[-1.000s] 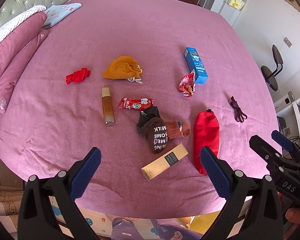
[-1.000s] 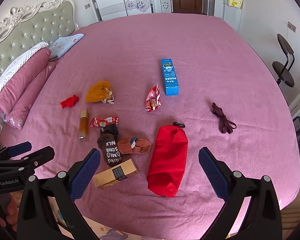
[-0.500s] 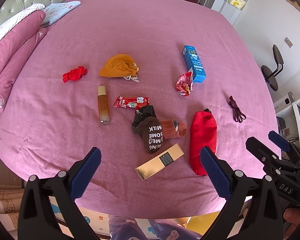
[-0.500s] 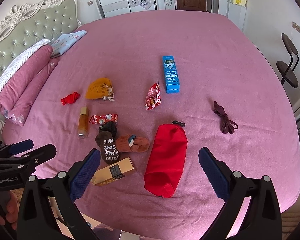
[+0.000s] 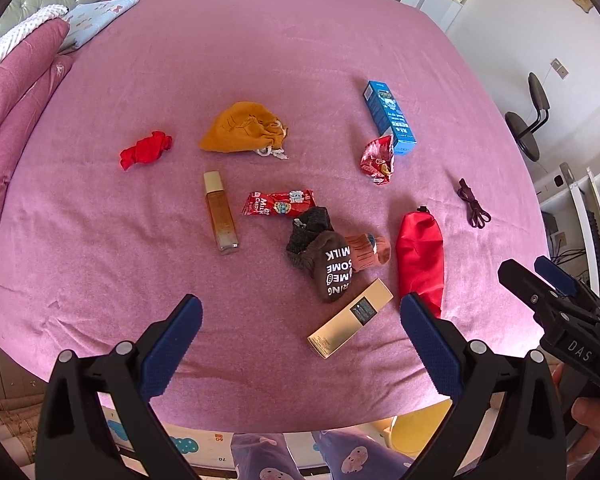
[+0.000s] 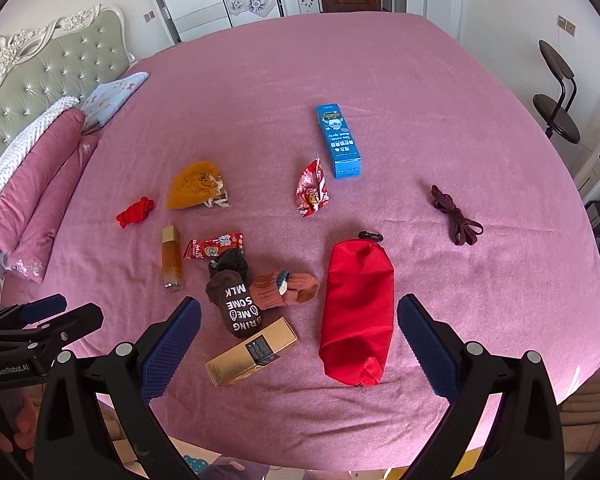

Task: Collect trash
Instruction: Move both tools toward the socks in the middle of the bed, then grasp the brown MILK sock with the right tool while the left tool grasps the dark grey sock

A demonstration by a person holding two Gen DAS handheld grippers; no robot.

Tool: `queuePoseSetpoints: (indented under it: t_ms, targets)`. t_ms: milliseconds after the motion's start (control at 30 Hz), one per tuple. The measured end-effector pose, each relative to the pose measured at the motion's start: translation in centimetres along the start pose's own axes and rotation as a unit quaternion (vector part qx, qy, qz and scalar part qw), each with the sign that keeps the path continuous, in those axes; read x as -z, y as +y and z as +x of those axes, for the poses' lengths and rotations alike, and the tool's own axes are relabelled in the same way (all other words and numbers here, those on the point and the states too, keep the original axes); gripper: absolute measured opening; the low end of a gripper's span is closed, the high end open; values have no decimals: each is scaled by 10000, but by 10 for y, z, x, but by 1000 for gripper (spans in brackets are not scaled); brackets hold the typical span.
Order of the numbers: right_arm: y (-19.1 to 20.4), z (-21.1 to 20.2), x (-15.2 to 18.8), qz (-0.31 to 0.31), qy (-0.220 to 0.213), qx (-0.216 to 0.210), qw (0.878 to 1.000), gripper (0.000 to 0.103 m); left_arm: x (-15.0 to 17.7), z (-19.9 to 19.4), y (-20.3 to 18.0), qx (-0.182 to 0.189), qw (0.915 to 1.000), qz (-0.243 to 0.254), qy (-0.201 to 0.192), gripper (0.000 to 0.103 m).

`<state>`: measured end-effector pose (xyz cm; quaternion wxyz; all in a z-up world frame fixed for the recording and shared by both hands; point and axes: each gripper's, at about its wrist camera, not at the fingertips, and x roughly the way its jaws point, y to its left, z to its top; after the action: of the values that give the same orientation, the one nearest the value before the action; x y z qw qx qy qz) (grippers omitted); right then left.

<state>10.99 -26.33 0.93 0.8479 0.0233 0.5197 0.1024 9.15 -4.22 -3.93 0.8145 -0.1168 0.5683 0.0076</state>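
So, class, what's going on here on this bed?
A person holds a pair of tongs in each hand over a pink bed; both the left tongs and right tongs are open and empty. Nothing has been picked up yet. Scattered on the bed are wrappers such as the red candy wrapper and crumpled snack packet, among socks, boxes and a red pouch.

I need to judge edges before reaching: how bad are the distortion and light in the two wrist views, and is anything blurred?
Left wrist view: strong fisheye bowing of the bed, dark vignette in the corners, even daylight, the milk candy wrapper print readable. Right wrist view: same bowing, the headboard curved, soft shadows, the crumpled red wrapper sharp; no motion blur in either.
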Motion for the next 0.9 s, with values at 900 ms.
queuePoseSetpoints:
  t_ms: [900]
  targets:
    - [45, 78, 15, 155, 553, -194, 9982, 92, -18, 74, 45, 360, 9967, 170, 706, 99]
